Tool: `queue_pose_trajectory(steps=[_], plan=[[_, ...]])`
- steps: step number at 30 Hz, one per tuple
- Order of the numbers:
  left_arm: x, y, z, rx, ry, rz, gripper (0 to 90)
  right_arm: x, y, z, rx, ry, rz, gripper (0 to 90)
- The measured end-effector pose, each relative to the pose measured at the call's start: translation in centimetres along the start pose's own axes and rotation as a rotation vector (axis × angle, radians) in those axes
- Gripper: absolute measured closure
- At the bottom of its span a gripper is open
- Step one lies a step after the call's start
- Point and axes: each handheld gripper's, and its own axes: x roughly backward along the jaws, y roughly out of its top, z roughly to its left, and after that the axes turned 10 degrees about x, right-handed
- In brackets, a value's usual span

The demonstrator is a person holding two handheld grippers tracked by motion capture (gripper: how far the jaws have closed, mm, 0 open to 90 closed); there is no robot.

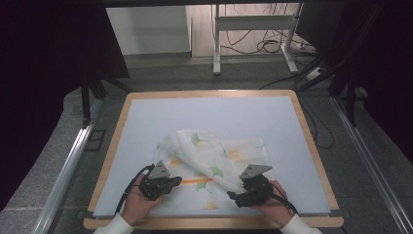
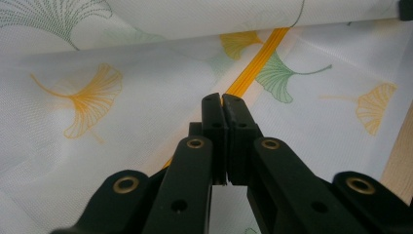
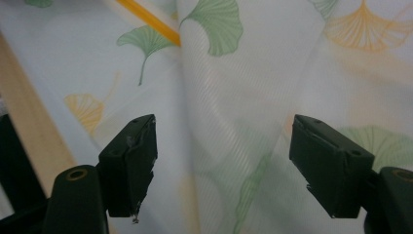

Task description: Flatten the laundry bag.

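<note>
Left claw pressed together on cloth; right claw spread above it.

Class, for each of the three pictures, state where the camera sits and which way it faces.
High view: above the near table edge, facing forward and down at the cloth; both hands, left claw, right claw.
Left gripper view: rides the left claw, looking along shut jaws at the cloth's orange stripe.
Right gripper view: rides the right claw, looking between open jaws at a fold.
Shared: the ginkgo-leaf cloth, orange stripe.
</note>
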Motion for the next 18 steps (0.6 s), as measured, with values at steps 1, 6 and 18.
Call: queue_pose_trajectory(steps=[1,6,18], plan=[[0.0,0.0,0.0,-0.001,-0.002,0.001,88.3,0.3,-0.3,0.2,0.010,-0.010,0.002,27.2],[-0.5,0.1,0.0,-0.008,-0.007,0.017,88.2,0.6,-1.6,0.6,0.013,-0.021,0.037,35.6],[-1.0,0.3,-0.3,-0.022,-0.012,0.026,88.3,0.7,-1.7,0.0,0.041,-0.031,0.022,85.9]])
